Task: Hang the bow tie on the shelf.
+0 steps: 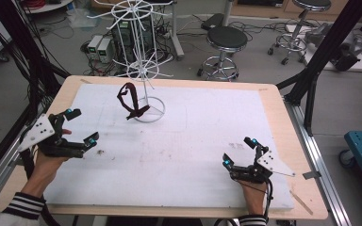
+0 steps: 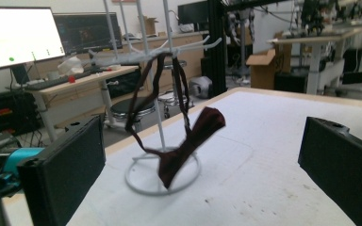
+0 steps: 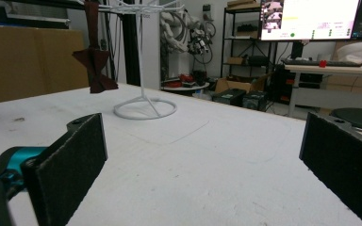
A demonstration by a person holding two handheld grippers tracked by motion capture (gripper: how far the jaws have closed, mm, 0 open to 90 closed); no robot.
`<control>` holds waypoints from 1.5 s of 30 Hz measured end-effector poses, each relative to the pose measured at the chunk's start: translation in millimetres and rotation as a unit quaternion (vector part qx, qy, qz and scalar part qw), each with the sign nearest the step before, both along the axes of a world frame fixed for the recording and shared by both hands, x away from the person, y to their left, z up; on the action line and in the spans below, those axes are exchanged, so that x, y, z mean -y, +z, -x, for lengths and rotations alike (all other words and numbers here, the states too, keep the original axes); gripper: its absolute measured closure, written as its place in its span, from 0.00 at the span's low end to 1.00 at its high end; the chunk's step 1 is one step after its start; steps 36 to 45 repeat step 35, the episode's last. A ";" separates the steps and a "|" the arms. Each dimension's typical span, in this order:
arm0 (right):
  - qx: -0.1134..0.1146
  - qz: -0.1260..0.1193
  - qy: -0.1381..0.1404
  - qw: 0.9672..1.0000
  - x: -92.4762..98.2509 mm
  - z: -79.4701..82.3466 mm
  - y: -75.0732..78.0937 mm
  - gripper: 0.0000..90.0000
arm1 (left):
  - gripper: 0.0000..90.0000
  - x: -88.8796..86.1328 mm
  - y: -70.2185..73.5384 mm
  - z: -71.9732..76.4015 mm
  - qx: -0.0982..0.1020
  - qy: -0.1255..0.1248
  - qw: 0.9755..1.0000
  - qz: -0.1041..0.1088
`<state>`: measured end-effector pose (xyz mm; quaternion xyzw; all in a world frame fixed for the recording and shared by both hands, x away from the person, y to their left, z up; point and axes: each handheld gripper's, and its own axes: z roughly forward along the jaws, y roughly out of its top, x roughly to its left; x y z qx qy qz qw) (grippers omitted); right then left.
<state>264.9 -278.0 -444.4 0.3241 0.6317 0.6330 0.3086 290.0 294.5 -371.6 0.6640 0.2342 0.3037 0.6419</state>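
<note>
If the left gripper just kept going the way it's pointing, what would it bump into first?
Probably the dark red bow tie hanging on the white wire rack. It sits between the open jaws of the left gripper, with bare table before it; depth is hard to judge.

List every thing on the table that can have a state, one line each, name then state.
left gripper: open, nothing between its jaws, held above the mat.
right gripper: open, nothing held, low over the mat.
bow tie: hanging by its strap from an arm of the rack.
white wire rack: upright on its ring base.
</note>
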 end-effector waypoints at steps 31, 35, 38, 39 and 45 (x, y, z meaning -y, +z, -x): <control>0.001 0.005 -0.013 1.000 0.0 -1.6 -8.8 0.01 | 0.02 -9.4 -82.6 13.4 -0.018 0.044 0.998 0.041; -0.001 0.006 -0.014 1.000 -0.6 -1.1 -8.8 0.01 | 0.02 -9.2 -82.7 13.4 -0.019 0.053 0.997 0.043; -0.001 0.006 -0.014 1.000 -0.6 -1.1 -8.8 0.01 | 0.02 -9.2 -82.7 13.4 -0.019 0.053 0.997 0.043; -0.001 0.006 -0.014 1.000 -0.6 -1.1 -8.8 0.01 | 0.02 -9.2 -82.7 13.4 -0.019 0.053 0.997 0.043; -0.001 0.006 -0.014 1.000 -0.6 -1.1 -8.8 0.01 | 0.02 -9.2 -82.7 13.4 -0.019 0.053 0.997 0.043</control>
